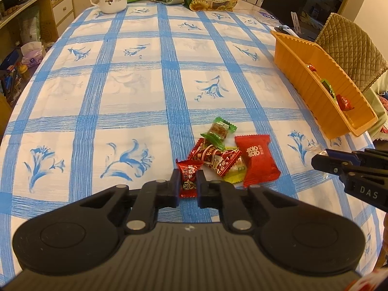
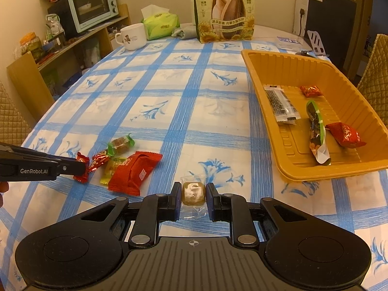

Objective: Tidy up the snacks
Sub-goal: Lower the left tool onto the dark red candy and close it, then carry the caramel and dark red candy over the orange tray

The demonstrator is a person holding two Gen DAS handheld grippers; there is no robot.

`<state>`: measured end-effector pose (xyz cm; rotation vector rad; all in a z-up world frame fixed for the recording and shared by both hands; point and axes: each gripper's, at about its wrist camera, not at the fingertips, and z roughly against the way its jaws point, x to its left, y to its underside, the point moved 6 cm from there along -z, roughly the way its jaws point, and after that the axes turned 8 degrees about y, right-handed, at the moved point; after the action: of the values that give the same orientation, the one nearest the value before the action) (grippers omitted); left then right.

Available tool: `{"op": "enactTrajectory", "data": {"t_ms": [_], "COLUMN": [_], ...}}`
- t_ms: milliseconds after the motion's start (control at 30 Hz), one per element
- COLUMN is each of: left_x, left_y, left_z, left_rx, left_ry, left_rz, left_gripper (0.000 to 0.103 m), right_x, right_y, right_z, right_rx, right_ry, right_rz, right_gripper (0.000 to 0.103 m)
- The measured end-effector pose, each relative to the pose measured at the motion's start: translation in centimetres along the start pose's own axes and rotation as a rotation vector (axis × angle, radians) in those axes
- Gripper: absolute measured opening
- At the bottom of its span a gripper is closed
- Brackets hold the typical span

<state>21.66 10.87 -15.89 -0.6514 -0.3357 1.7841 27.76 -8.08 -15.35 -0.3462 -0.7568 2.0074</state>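
Left hand-held gripper [image 1: 188, 185]: my two fingers are closed on a small red candy [image 1: 188, 178], pinching it by both sides. It sits at the near end of the snack pile, low over the worktop [image 1: 135, 101] with its blue-checked cloth; I cannot tell whether it is lifted or touching.

Right hand-held gripper [image 2: 193, 192]: fingers pressed against both sides of a pale brown cube candy [image 2: 193, 193] in clear wrapping, the clear wrap ends sticking out above and below. It is close to the worktop's near edge, between the pile and the orange tray [image 2: 315, 169].

Pile, on the worktop toward the near edge: large red packet [image 1: 256, 158], a long red-and-white wrapped candy [image 1: 214, 158] lying across a yellow candy [image 1: 236, 173], and a green-ended brown candy [image 1: 219, 128] at the far side. All are touching or overlapping.

The orange tray is along the right edge of the worktop. Inside: a clear-wrapped dark bar [image 2: 281, 105], a small orange-red candy [image 2: 311, 91] toward the far wall, a long green-edged packet [image 2: 317, 131], and a red candy [image 2: 345, 135] just beside it.

Far edge of the worktop: sunflower seed bag [image 2: 224, 9] upright, white mug [image 2: 132, 36], green tissue pack [image 2: 160, 24].
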Motion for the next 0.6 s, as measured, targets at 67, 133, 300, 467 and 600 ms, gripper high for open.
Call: {"op": "enactTrajectory", "data": {"t_ms": [67, 133, 300, 467, 600], "left_x": [0.0, 0.0, -0.2, -0.9, -2.2], "left_y": [0.1, 0.2, 0.7, 1.3, 2.0], "left_z": [0.4, 0.9, 2.2, 3.9, 5.2], "left_rx": [-0.004, -0.009, -0.023, -0.039, -0.042], "left_ry": [-0.004, -0.004, 0.0, 0.017, 0.046], "left_rz": [0.0, 0.0, -0.003, -0.013, -0.024], "left_gripper": [0.011, 0.011, 0.011, 0.011, 0.011], "right_x": [0.0, 0.0, 0.1, 0.1, -0.1], "right_y": [0.1, 0.2, 0.5, 0.9, 1.5], "right_z": [0.3, 0.7, 1.8, 3.1, 4.4], "right_rx": [0.0, -0.002, -0.011, -0.017, -0.022], "right_ry": [-0.002, -0.006, -0.014, -0.027, -0.036], "right_rz": [-0.004, -0.008, -0.015, -0.024, -0.038], "right_gripper": [0.022, 0.022, 0.022, 0.022, 0.022]}}
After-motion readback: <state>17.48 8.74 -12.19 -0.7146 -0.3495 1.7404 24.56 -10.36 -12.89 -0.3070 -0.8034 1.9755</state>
